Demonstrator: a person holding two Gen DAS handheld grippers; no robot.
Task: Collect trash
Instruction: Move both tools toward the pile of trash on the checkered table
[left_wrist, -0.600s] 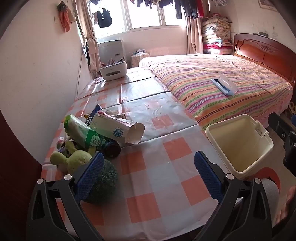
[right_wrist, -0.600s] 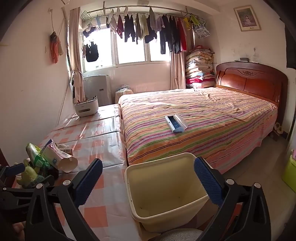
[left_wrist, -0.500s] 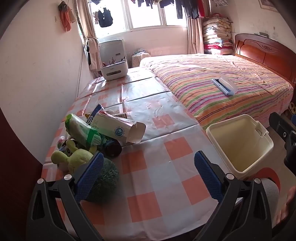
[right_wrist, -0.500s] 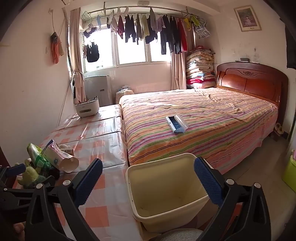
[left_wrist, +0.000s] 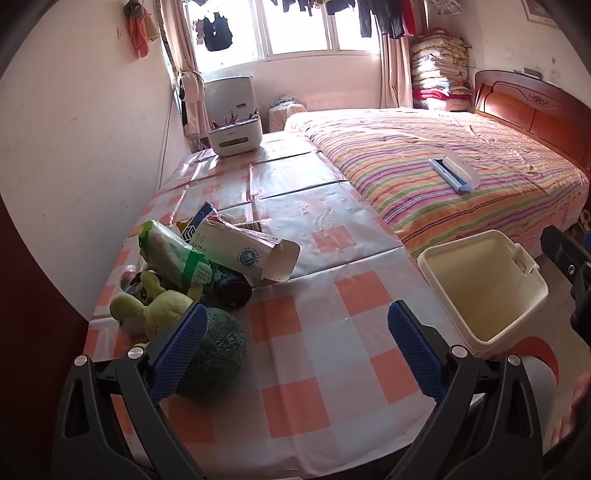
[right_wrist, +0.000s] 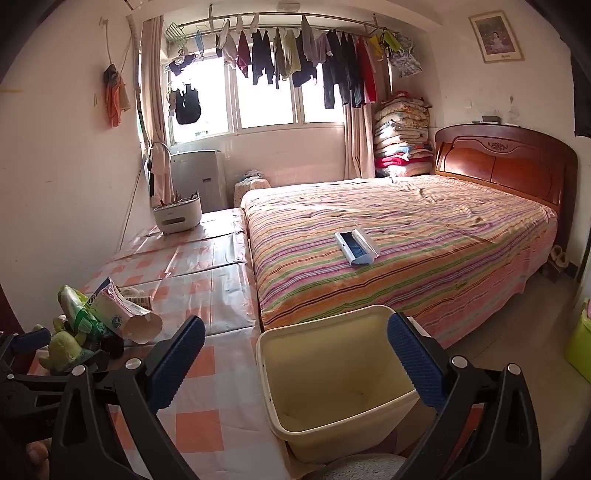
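While both tools hang over the near end of the table, this is what shows:

Trash, look: a heap at the left edge of the table (left_wrist: 332, 332), on a cloth of orange and white checks. On top lies a white paper carton (left_wrist: 245, 251) on its side, printed with a blue round mark, its open torn mouth facing the bin. Against it leans a crumpled green and white plastic bag (left_wrist: 173, 254). A dark round can (left_wrist: 234, 291) lies under the carton, its end facing the camera.

Other things in the heap: a yellow-green soft toy (left_wrist: 155, 310) and a dark green fuzzy ball (left_wrist: 218, 347), nearest the camera.

Counts: one carton, one bag, one can, one soft toy, one ball, one bin, two tools. Smaller scraps behind the carton are too hidden to count.

Bin: a cream plastic bin (left_wrist: 484, 280), open, off the table's right edge, beside the striped bed (left_wrist: 443, 173); nothing shows inside it.

Left tool (left_wrist: 297, 350): jaws spread fully wide, holding nothing, tilted down at the table. The heap lies ahead and to its left; the ball sits just behind the left blue pad.

Right tool (right_wrist: 295, 360): jaws also fully wide, holding nothing. The bin sits between and below its fingers; the heap is well off to its left.
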